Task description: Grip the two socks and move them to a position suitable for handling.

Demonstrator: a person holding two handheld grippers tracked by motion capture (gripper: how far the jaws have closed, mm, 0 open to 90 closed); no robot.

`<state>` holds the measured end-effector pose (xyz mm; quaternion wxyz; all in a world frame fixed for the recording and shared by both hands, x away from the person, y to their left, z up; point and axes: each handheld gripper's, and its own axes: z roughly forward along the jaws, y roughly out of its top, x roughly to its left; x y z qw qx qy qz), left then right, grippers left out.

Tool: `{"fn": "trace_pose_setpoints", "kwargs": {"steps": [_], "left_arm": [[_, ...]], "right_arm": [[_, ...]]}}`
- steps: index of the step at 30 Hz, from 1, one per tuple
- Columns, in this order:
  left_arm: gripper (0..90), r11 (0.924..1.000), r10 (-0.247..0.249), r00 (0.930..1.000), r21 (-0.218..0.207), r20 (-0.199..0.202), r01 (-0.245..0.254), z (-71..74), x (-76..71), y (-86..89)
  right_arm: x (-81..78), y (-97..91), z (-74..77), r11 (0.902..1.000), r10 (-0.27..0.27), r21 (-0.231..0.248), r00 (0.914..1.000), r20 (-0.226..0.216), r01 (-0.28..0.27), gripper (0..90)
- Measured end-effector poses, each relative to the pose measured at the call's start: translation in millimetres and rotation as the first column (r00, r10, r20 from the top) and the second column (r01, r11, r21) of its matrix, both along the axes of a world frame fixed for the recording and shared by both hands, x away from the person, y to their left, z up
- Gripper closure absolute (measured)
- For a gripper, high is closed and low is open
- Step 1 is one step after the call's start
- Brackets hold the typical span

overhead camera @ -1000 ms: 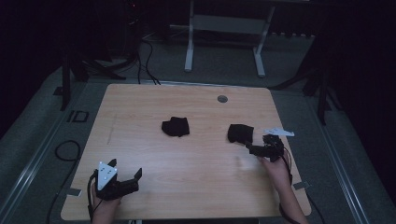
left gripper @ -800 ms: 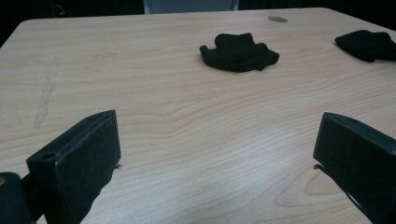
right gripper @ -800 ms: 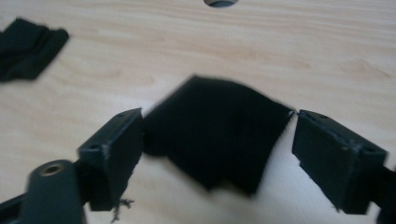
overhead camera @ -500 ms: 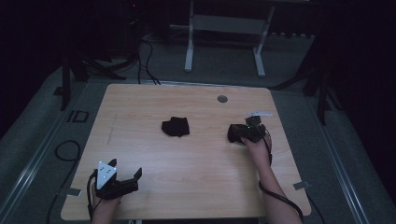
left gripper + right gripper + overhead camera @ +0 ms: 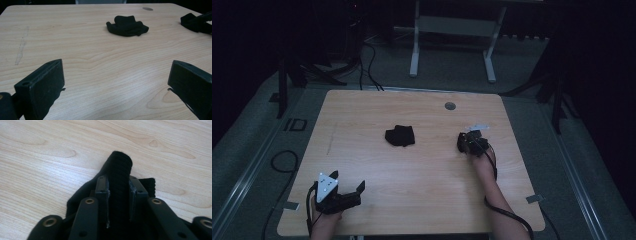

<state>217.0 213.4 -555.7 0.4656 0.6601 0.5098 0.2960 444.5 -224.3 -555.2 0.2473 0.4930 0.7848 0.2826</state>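
Observation:
Two dark bundles of black cloth lie on the wooden table [image 5: 362, 115]. One black cloth [image 5: 400, 135] [image 5: 127, 25] sits near the middle, with nothing touching it. The other black cloth [image 5: 120, 167] [image 5: 460, 142] [image 5: 188, 20] is at the right. My right gripper [image 5: 467, 144] [image 5: 119, 187] has just been closing its jaws, and the pads now pinch a raised fold of this cloth. My left gripper [image 5: 348, 181] [image 5: 117, 82] rests near the front left edge, open, with bare wood between its fingers.
A round grey grommet [image 5: 450, 106] [image 5: 147, 8] sits in the tabletop at the back. Beyond the table stand a white metal frame [image 5: 452, 30] and cables on the grey floor. A faint scuff marks the wood at the left [image 5: 21, 47].
My right gripper moved forward and left onto the right-hand cloth and closed on a fold of it. The left gripper and the middle cloth stayed put.

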Motion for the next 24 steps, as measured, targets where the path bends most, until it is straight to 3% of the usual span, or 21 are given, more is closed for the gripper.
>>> {"fn": "trace_pose_setpoints", "kwargs": {"steps": [2, 4, 9, 13, 17, 19, 20, 22, 23, 24], "left_arm": [[0.9, 1.0000, 0.000, 1.0000, -0.004, -0.002, 0.000, -0.3, 0.3, 0.4], [0.9, 1.0000, 0.001, 1.0000, -0.006, 0.001, -0.001, 0.0, 0.4, 0.7], [0.9, 0.9998, 0.006, 1.0000, -0.020, -0.004, -0.006, -0.4, 1.5, 1.5], [0.9, 0.9999, 0.000, 1.0000, -0.013, 0.000, 0.000, 0.3, 1.5, 0.2], [0.9, 0.9999, 0.001, 1.0000, -0.012, 0.001, -0.001, 0.3, 0.8, -1.1], [0.9, 0.9999, -0.002, 1.0000, -0.014, 0.001, 0.002, 0.5, 0.2, -1.2], [0.9, 0.9999, 0.000, 1.0000, -0.011, 0.001, 0.001, 0.6, -0.1, -1.1], [0.9, 0.9999, -0.001, 1.0000, -0.013, 0.003, 0.001, 0.7, -0.4, -1.2], [0.9, 0.9999, 0.000, 1.0000, -0.012, 0.002, 0.000, 0.8, -0.4, -1.3], [0.9, 0.9999, 0.000, 1.0000, -0.012, 0.002, 0.000, 0.8, -0.4, -1.3]], "right_arm": [[0.8, 0.4, 2.0, 1.0000, -0.001, -0.001, 0.9999, -0.013, 0.001, 76.7], [-0.8, 0.1, 7.3, 0.9993, -0.011, 0.034, 0.9997, -0.021, 0.012, 77.5], [-20.3, 11.3, 35.8, 0.9903, 0.083, 0.109, 0.9958, 0.038, -0.087, 77.6], [-48.4, 24.6, 60.9, 0.9713, 0.176, 0.145, 0.9798, 0.094, -0.189, 77.5], [-84.2, 38.1, 74.6, 0.9394, 0.271, 0.176, 0.9518, 0.144, -0.294, 77.5], [-101.7, 43.0, 76.7, 0.9119, 0.322, 0.213, 0.9333, 0.159, -0.351, 77.5], [-109.9, 45.0, 76.7, 0.9015, 0.337, 0.231, 0.9283, 0.158, -0.366, 77.5], [-124.7, 48.6, 73.3, 0.8668, 0.388, 0.280, 0.9109, 0.140, -0.412, 77.5], [-132.3, 52.0, 69.7, 0.8591, 0.414, 0.270, 0.9006, 0.132, -0.435, 77.5], [-132.3, 52.0, 69.7, 0.8591, 0.414, 0.270, 0.9006, 0.132, -0.435, 77.5]]}}
